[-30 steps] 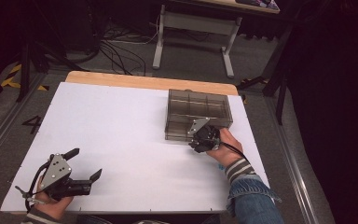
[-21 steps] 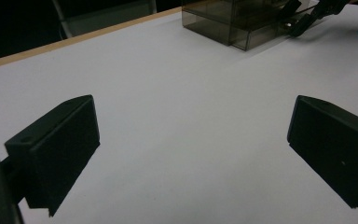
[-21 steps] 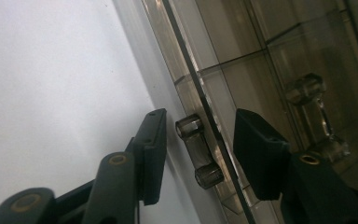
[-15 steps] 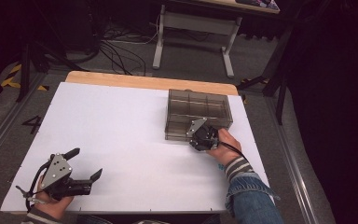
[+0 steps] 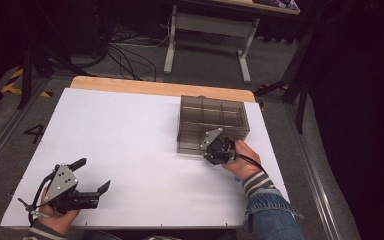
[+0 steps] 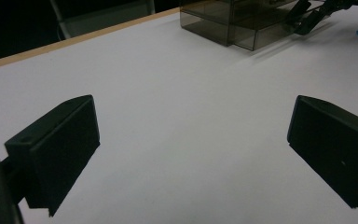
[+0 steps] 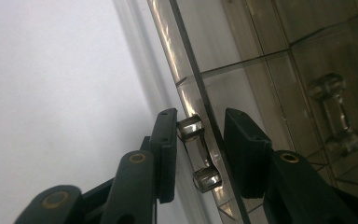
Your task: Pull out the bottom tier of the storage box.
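Handle: we see the drawer's clear handle (image 7: 199, 155) between our right gripper (image 7: 200, 154) fingers, long axis along them
Fingers: just closing around it, contact unclear
Left gripper (image 5: 92, 176): open, well apart

A smoky, see-through plastic drawer box (image 5: 213, 122) stands upright on the white desk, close to its far right corner and near the right edge. Thin walls split it into compartments. On its near front sits a small clear bar handle (image 7: 199, 153), and a matching handle (image 7: 336, 113) shows deeper inside.
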The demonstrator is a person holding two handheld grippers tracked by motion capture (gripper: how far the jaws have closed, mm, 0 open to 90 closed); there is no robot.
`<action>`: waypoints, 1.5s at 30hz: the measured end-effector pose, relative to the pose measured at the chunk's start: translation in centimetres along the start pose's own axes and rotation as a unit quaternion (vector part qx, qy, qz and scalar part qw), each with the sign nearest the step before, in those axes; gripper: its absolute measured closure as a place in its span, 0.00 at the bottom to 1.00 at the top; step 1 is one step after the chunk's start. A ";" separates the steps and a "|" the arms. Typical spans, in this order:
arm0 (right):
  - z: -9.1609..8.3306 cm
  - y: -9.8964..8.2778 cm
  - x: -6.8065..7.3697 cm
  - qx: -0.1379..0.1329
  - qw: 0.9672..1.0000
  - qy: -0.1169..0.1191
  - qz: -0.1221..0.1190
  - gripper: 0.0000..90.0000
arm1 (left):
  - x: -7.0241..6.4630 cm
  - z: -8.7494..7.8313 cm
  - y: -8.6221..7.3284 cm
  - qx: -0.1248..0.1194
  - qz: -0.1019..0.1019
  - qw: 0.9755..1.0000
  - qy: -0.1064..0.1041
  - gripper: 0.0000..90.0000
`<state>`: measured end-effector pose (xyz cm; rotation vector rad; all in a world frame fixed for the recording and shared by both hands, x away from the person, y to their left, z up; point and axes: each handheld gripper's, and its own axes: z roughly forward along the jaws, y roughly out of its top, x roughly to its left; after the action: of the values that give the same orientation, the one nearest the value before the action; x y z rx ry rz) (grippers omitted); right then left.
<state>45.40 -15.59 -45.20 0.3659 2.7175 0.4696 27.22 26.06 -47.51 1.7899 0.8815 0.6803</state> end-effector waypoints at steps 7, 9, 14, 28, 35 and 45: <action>-0.6 -0.1 0.9 0.004 1.000 0.012 -0.006 0.74 | 0.0 0.1 0.0 0.000 0.000 1.000 -0.001 0.03; -0.7 -0.2 1.2 0.004 1.000 0.014 -0.001 0.74 | -0.1 0.1 0.0 0.000 0.000 1.000 -0.002 0.03; -1.0 -0.2 1.8 0.005 1.000 0.022 -0.008 0.75 | -0.1 0.1 0.1 -0.001 -0.001 1.000 -0.002 0.03; -1.3 -0.5 2.8 0.008 0.999 0.032 -0.008 0.75 | -0.1 0.1 0.1 -0.001 0.000 1.000 -0.002 0.03; -1.0 -0.5 2.9 0.009 0.999 0.040 -0.008 0.74 | -0.1 0.2 0.1 -0.001 0.000 1.000 -0.002 0.03; -2.4 -0.6 2.7 -0.040 0.998 0.037 0.017 0.65 | 0.0 0.3 0.1 0.000 0.004 1.000 -0.003 0.03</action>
<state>41.95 -15.94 -44.07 0.3819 2.7575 0.6101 27.43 25.85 -47.51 1.7956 0.8711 0.6804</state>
